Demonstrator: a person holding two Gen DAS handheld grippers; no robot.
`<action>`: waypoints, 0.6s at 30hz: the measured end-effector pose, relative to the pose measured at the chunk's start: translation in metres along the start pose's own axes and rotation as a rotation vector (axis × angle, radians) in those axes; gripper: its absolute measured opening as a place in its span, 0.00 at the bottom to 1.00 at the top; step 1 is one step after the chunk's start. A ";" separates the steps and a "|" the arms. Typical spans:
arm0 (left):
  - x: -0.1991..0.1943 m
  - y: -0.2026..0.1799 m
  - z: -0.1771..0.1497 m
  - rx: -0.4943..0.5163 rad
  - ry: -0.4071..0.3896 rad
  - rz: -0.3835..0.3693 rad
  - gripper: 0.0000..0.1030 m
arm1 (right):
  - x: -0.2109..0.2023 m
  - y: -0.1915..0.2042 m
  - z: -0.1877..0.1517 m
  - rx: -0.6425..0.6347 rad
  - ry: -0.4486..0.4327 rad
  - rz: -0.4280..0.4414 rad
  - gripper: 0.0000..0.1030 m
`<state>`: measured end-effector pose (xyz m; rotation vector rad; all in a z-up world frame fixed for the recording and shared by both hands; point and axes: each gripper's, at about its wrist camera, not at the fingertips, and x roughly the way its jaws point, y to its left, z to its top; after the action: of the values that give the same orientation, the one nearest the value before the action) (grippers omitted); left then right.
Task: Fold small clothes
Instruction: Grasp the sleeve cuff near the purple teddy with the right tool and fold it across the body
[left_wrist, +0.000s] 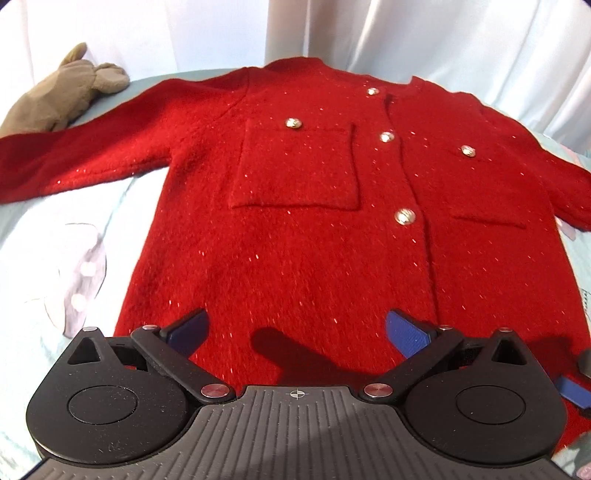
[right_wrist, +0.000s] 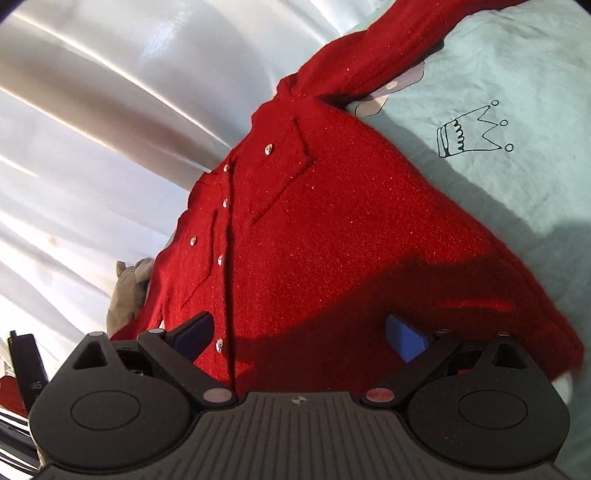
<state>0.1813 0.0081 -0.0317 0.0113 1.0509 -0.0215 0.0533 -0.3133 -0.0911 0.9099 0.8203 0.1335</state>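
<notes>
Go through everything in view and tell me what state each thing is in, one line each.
Red cardigan: spread flat, front up, buttoned, not yet folded.
Cardigan sleeves: both stretched outward, unfolded.
Tan garment: crumpled in a heap beside one sleeve.
Left gripper: open, above the hem, holding nothing.
Right gripper: open, above the cardigan's lower part, holding nothing.

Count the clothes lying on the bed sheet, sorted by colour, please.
Red: 1, the fuzzy red knit cardigan with metal buttons, spread flat.
Beige-brown: 1, the crumpled beige-brown garment beyond its sleeve.
Total: 2.
</notes>
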 end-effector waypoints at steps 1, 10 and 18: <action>0.007 0.001 0.006 0.000 -0.001 0.008 1.00 | 0.003 -0.001 0.004 0.007 0.014 0.011 0.96; 0.056 -0.003 0.030 0.043 0.047 0.003 1.00 | 0.007 0.016 0.069 -0.056 0.081 -0.189 0.96; 0.059 -0.004 0.033 0.043 0.040 -0.002 1.00 | -0.039 -0.054 0.172 -0.003 -0.358 -0.594 0.96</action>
<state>0.2388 0.0030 -0.0664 0.0499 1.0899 -0.0458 0.1315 -0.4758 -0.0503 0.6296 0.7204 -0.5319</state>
